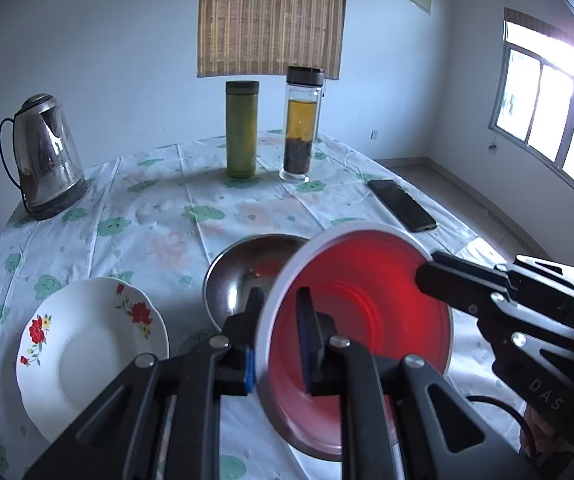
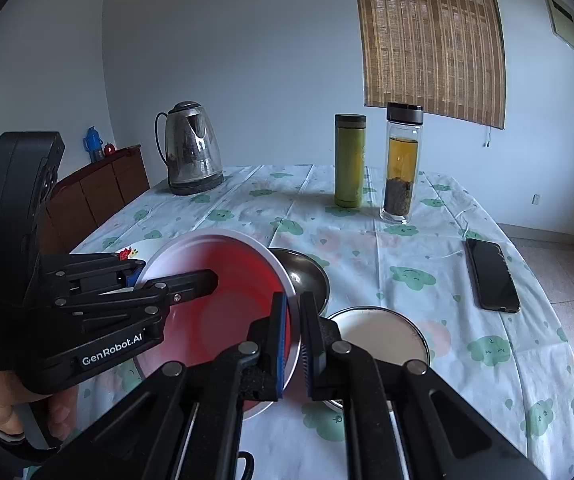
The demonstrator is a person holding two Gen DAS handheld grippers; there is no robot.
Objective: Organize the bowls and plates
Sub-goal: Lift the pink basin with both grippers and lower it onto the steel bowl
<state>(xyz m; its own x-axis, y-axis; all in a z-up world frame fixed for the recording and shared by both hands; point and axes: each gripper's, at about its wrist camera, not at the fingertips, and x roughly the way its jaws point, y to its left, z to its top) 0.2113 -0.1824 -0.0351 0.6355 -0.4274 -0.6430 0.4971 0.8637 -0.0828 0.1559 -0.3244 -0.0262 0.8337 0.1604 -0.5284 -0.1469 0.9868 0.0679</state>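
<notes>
Left tool (image 1: 277, 322): nearly closed, pinching the white rim of the red bowl (image 1: 371, 312) on its left side; one finger inside the bowl, one outside.
Right tool (image 2: 295, 336): closed tight on the opposite rim of the same bowl, the rim running between its blue pads (image 2: 286, 332).
Red bowl: tilted, held between both tools above the tabletop (image 2: 407, 248), its red inside facing the left camera.
Steel bowl (image 1: 243, 276): on the tabletop just behind the red bowl, partly hidden by it.
Floral plate (image 1: 87, 352): left of the left tool, apart from the steel bowl.
White bowl (image 2: 383, 340): just right of the right tool, on the tabletop, with a metal rim; seen only in the right view.
Open room: bare cloth beyond the steel bowl, up to the green flask (image 1: 242, 130) and tea bottle (image 1: 301, 126); kettle (image 1: 45, 156) far left.
Edges: phone (image 2: 491, 276) lies near the tabletop's right edge, well right of both tools.
Views: the right view shows a hand (image 2: 11, 404) gripping the left tool's handle and a wooden cabinet (image 2: 99, 192) beyond the tabletop; the left view shows the floral plate whole and a window (image 1: 551, 120) on the right.
</notes>
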